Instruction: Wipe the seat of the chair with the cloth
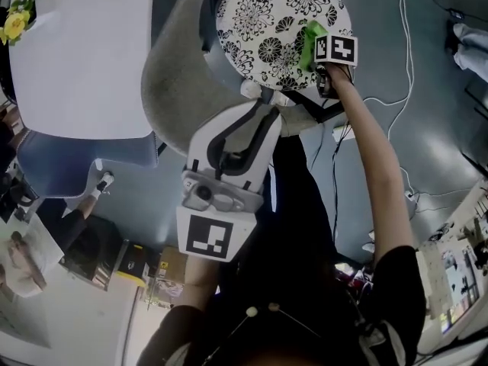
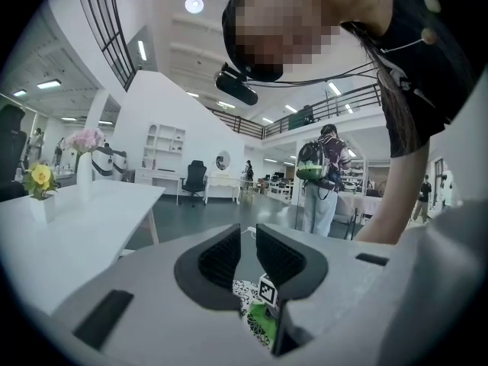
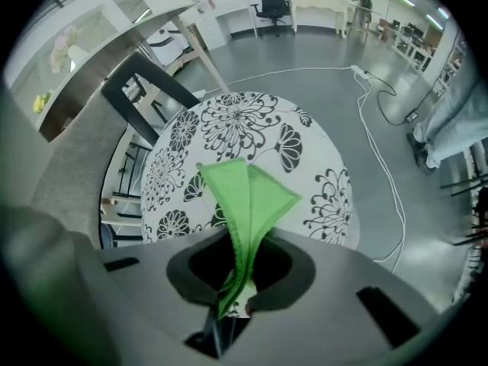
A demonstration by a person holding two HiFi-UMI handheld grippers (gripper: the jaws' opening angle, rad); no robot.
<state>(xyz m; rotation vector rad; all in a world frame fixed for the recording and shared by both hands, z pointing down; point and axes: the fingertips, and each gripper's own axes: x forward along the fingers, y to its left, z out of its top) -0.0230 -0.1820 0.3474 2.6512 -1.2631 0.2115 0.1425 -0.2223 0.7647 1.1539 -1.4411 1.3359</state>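
At the rim of the chair seat (image 3: 236, 124), pinching the green cloth (image 3: 248, 200) tight in the right gripper (image 3: 236, 300), loose end fanning out over the floral print. Holding the left gripper (image 2: 245, 264) well off the seat, jaws barely parted, nothing in them. Best bet imo: lower till the cloth lies flat, then sweep overlapping strokes across the seat.

The cloth (image 1: 308, 43) hangs above the seat (image 1: 263, 17), table (image 1: 84, 52) to its left.
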